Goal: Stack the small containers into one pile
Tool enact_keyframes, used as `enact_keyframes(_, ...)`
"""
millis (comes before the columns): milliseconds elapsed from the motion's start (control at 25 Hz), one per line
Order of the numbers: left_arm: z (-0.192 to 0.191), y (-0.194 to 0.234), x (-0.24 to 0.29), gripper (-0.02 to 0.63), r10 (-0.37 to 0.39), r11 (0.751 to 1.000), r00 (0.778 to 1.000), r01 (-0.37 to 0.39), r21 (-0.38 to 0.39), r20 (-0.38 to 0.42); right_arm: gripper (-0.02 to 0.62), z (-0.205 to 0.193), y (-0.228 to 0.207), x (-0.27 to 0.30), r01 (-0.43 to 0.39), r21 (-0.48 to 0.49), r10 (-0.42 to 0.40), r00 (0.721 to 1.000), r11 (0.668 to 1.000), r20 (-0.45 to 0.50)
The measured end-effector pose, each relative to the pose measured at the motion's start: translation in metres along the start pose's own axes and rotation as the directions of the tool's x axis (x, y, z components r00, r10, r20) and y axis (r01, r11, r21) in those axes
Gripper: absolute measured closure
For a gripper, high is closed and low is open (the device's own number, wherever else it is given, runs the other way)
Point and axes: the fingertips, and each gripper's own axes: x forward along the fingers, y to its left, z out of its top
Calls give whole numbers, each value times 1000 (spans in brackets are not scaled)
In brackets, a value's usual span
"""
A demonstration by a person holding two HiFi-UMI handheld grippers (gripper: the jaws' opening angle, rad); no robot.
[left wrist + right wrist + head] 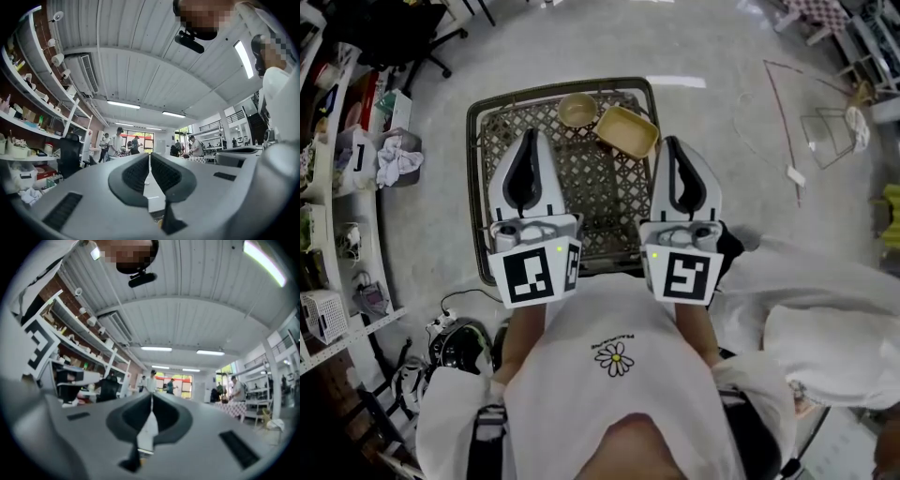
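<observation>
Tan plastic by the look of it, both containers. Count: 1 round bowl [577, 110] and 1 rectangular tray [627, 131], so 2 pieces to stack. They sit at the far edge of 1 dark lattice surface [581, 192], just beside each other; can't tell if the rims touch. Nothing stacked yet.

Tongs: 2. Left tongs [531, 134] and right tongs [675, 141] are both held back near the person's chest, well apart from the containers. Both gripper views point up at the ceiling and across the room. In them the left tongs [149, 157] and right tongs [151, 397] are pressed together with nothing between them.

Risks as I read it:
- The shapes differ. Round into rectangular may sit loose or tilted, so the pile could rock or slide. Tray on top of the bowl looks worse.
- Both pieces sit close to the far rim. A push during approach could shove 1 off the back edge.
- They're thin-walled and probably light. A rim pinch off-centre would tip the piece, and over-squeezing could flex it and pop it out.
- The tongs must spread before reaching, or the tips will just knock the piece.
- Lattice holes could snag a tong tip on a low approach.
</observation>
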Motion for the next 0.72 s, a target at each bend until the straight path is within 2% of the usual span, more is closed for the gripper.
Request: enact_keyframes(720,-7,-8,12,569,-33,999,999,33,4,-30,562,-6,-6,-3,32,0,-32,999,999,-37)
